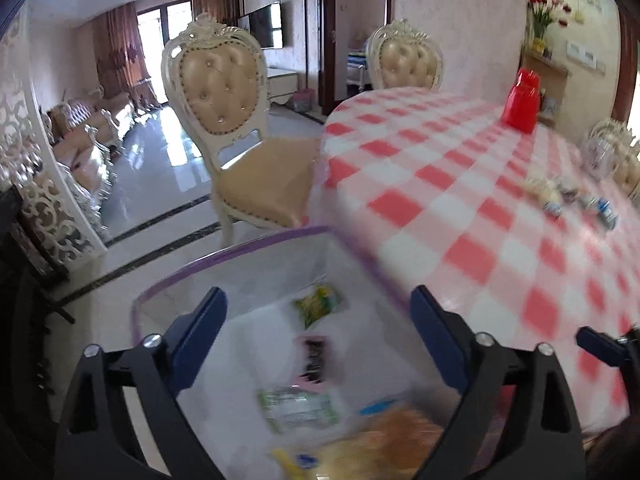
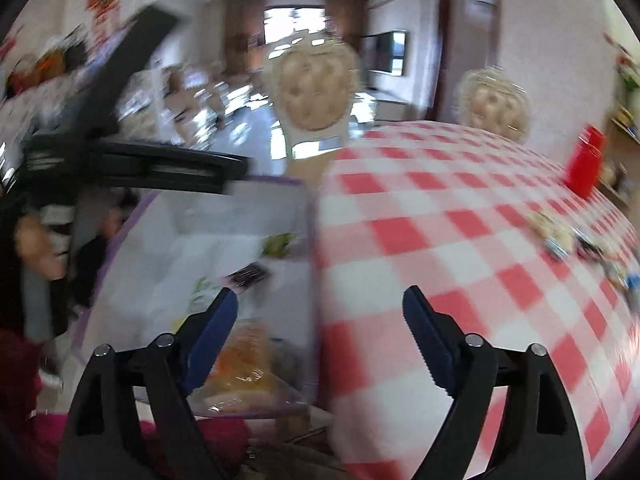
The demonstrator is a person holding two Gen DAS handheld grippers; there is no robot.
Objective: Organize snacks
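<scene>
A white bin with a purple rim (image 1: 240, 246) stands beside the checked table (image 1: 440, 184). In it lie a green-yellow packet (image 1: 320, 308), a pink and black packet (image 1: 314, 360), a green-white packet (image 1: 298, 404) and an orange bag (image 1: 396, 436). My left gripper (image 1: 318, 294) hangs open over the bin, holding nothing. My right gripper (image 2: 320, 294) is open too, spanning the bin's rim (image 2: 310, 240) and the table's edge, with the orange bag (image 2: 244, 360) below its left finger. Several small snacks (image 1: 568, 196) (image 2: 568, 240) lie far right on the table.
A red container (image 1: 522, 100) (image 2: 584, 164) stands at the table's far side, with a glass jar (image 1: 600, 152) to its right. Two padded chairs (image 1: 224, 92) (image 1: 408, 56) stand around the table. The left gripper's black body (image 2: 160, 168) and a hand (image 2: 36, 248) show left of the bin.
</scene>
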